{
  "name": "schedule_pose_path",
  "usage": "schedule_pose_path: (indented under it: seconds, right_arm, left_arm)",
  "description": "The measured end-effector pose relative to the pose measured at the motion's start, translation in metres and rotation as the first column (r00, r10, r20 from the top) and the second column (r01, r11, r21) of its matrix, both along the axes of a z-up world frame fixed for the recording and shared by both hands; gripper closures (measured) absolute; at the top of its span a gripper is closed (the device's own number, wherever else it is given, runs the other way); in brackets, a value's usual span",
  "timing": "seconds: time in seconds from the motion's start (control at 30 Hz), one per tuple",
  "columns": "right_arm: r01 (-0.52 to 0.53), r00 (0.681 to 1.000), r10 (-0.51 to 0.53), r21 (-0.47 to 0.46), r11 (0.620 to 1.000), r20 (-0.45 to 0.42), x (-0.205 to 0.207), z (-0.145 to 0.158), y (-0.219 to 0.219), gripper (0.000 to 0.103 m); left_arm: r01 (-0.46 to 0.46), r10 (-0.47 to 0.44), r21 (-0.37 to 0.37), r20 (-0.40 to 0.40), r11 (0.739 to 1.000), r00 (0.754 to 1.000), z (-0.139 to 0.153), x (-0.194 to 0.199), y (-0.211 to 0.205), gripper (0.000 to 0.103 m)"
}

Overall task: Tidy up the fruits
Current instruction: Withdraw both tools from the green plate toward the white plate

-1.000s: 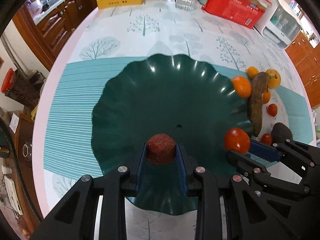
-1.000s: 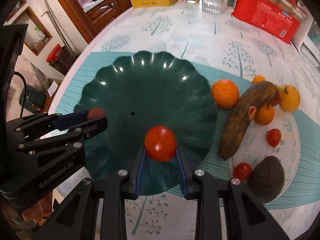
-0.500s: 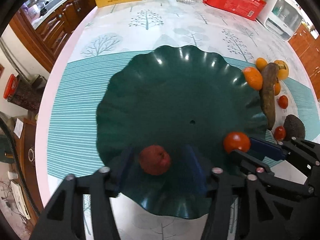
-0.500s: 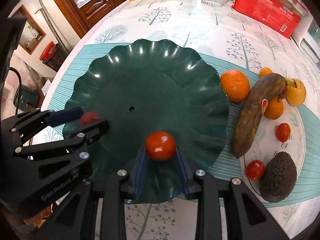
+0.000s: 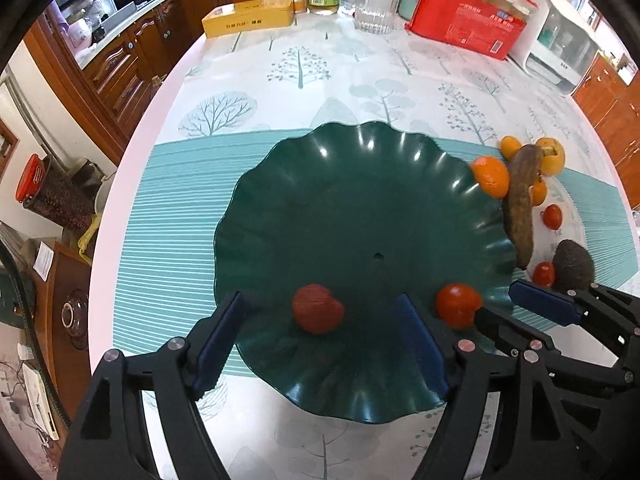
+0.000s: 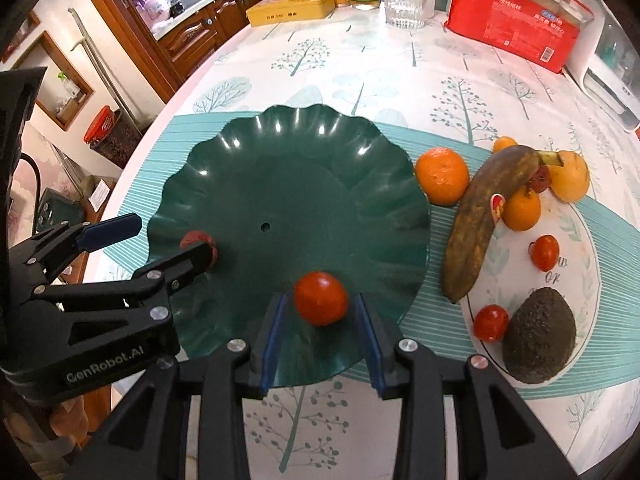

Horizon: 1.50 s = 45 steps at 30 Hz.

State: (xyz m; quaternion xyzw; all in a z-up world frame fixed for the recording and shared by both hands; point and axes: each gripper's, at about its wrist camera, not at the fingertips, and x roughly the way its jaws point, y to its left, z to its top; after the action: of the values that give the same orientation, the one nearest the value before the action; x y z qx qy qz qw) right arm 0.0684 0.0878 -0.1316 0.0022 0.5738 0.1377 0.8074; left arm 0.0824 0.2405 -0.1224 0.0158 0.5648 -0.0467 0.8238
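Note:
A dark green scalloped plate [image 5: 360, 208] [image 6: 288, 184] lies on the table. On its near part rests a dark red rough-skinned fruit [image 5: 318, 309], between the fingers of my left gripper [image 5: 319, 300]. Those jaws are opening and stand wide, well clear of the fruit. A red tomato [image 6: 320, 298] [image 5: 458, 305] sits on the plate's near rim inside my right gripper [image 6: 320, 300]. The right jaws are opening too, and a thin gap shows on both sides of the tomato. In the right wrist view the left gripper [image 6: 160, 240] partly hides the dark red fruit [image 6: 192, 238].
Right of the plate lie a mandarin [image 6: 442, 176], a browned banana [image 6: 484, 220], small oranges, a persimmon [image 6: 570, 178], two cherry tomatoes [image 6: 545, 252] and an avocado [image 6: 540, 340]. A yellow box [image 5: 248, 22], bottles, a glass and a red box [image 5: 464, 26] line the far edge.
The left jaws went from shut on the dark red fruit to wide apart, and the fruit now lies on the plate. The right jaws have parted slightly from the tomato.

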Motion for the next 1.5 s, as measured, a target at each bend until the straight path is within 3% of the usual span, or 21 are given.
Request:
schedule_pose_path:
  seconds: [0.2,0.37,0.67,0.83,1.0,1.17,1.5]
  right_arm:
    - [0.022,0.999,-0.023,0.018,1.000,0.040,-0.011,0.024,-0.017,0.067]
    - [0.077,0.992,-0.080,0.040,0.996,0.092,-0.021,0.050,-0.044,0.067]
    - [0.219,0.954,-0.233,0.095,0.971,0.186,-0.035,0.098,-0.130,0.059]
    - [0.264,0.935,-0.281,0.107,0.959,0.216,-0.037,0.112,-0.178,0.056]
    - [0.251,0.939,-0.266,0.097,0.963,0.218,-0.029,0.111,-0.217,0.054]
    - [0.205,0.957,-0.222,0.109,0.973,0.184,-0.012,0.097,-0.245,0.051]
    - [0.112,0.983,-0.127,0.115,0.987,0.129,0.046,0.049,-0.275,0.050]
  left_arm:
    - [0.025,-0.024,-0.035,0.049,0.999,0.998,0.031,-0.007,-0.012,0.024]
    - [0.059,-0.048,-0.074,0.138,0.996,0.989,0.067,-0.012,-0.033,0.024]
    - [0.156,-0.130,-0.071,0.285,0.985,0.950,0.114,-0.025,-0.098,0.024]
    - [0.179,-0.158,-0.055,0.279,0.982,0.947,0.122,-0.027,-0.136,0.024]
    - [0.197,-0.171,-0.108,0.209,0.975,0.963,0.114,-0.023,-0.173,0.024]
    - [0.211,-0.192,-0.114,0.162,0.971,0.968,0.093,-0.029,-0.208,0.019]
    - [0.110,-0.108,-0.129,0.017,0.986,0.994,0.013,-0.025,-0.250,0.019]
